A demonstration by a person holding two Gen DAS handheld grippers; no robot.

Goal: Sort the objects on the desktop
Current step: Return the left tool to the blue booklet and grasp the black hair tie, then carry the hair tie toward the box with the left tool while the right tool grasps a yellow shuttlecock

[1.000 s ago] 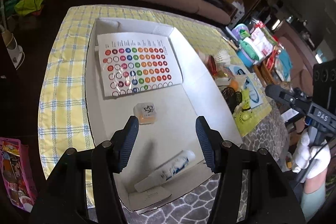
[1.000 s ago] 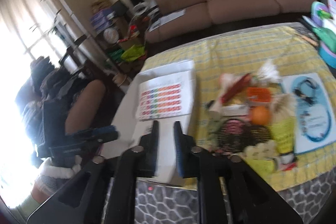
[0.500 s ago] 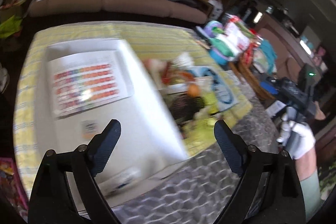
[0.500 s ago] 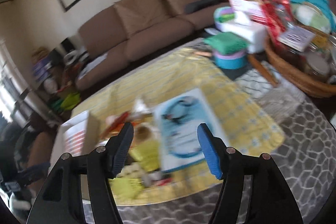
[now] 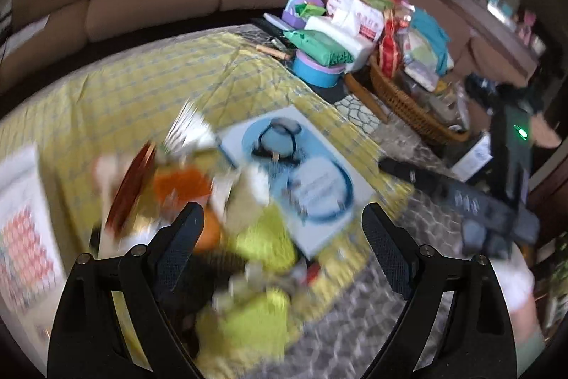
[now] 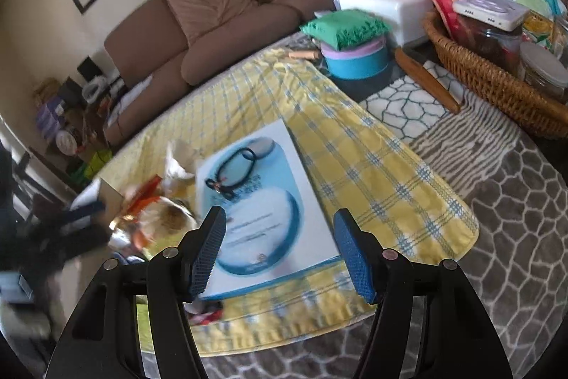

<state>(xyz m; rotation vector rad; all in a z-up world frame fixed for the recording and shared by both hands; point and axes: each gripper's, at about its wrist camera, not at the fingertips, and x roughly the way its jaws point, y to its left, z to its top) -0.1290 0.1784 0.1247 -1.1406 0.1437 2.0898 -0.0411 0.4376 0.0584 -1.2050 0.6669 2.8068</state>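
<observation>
Item 1. Counter (image 6: pixel 497 194), grey pebble-patterned top, half draped in a yellow checked cloth (image 6: pixel 355 144). It lies below and ahead of both tongs.

Item 2. Wicker basket (image 6: pixel 490 77), packed with bags and jars, well ahead and to the right of the right tongs. Not judged part of the sorting.

Item 3. White-and-blue printed sheet (image 6: pixel 262 201), flat on the cloth, with a black hair tie (image 6: pixel 236 171) resting on its far half. Its near edge lies just ahead of the right tongs (image 6: pixel 280 251), roughly centred between the pads. In the left wrist view the same sheet (image 5: pixel 301 173) sits ahead, between the two fingers of the left tongs (image 5: pixel 280 237).

Item 4. Heap of small unsorted objects (image 5: pixel 198 201): orange, red and lime-green pieces, blurred beyond naming. It sits directly ahead of and beneath the left tongs, toward its left finger.

Item 5. Tongs. Left: released, spread wide, nothing between the pads; the jaws have just been opening. Right: released, moderately spread, empty; the jaws have likewise just been opening.

Risks, as judged. Both tongs converge on one crowded patch, so collision between them is possible. The thin sheet may slide or crumple instead of lifting. A wide left spread could rake several heap pieces at once.
</observation>
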